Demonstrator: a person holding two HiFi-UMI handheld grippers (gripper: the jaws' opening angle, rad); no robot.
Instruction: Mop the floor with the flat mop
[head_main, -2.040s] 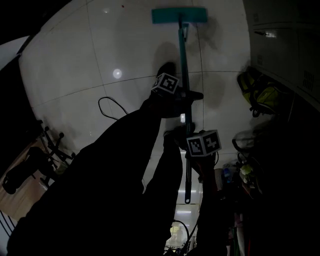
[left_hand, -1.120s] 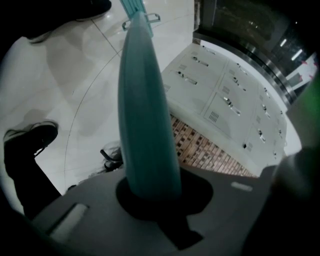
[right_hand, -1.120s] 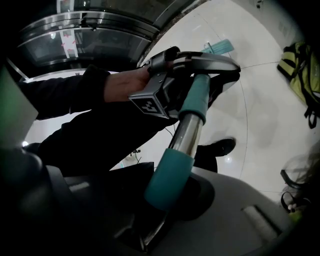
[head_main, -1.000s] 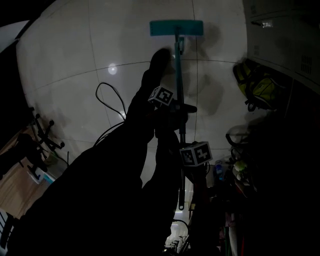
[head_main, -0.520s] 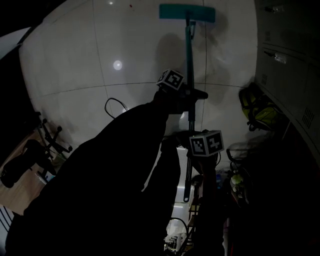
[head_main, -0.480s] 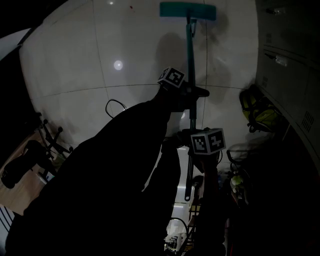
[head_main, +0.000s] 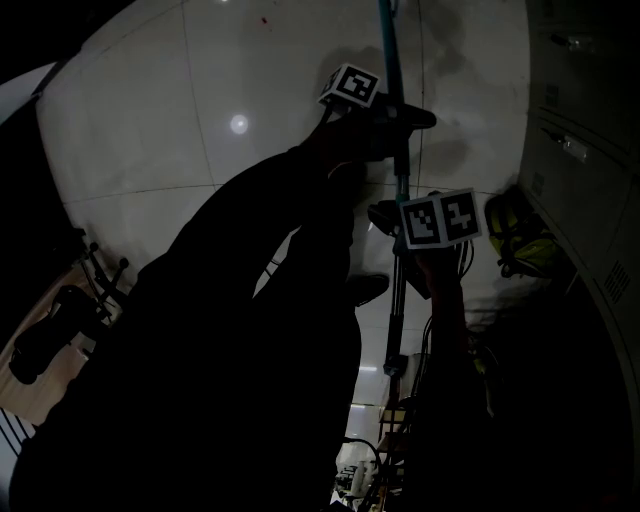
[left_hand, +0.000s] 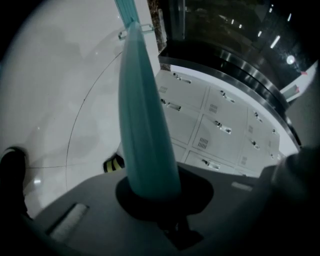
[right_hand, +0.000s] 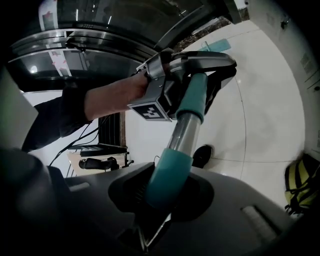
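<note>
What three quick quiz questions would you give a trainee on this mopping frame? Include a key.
1. True or false: the left gripper is shut on the mop handle.
2. The right gripper also grips the mop handle. Which one is nearer its floor end? A) left B) right
3. Fill in: the yellow-and-black bag lies beside the ____.
Key: 1 true; 2 A; 3 lockers.
</note>
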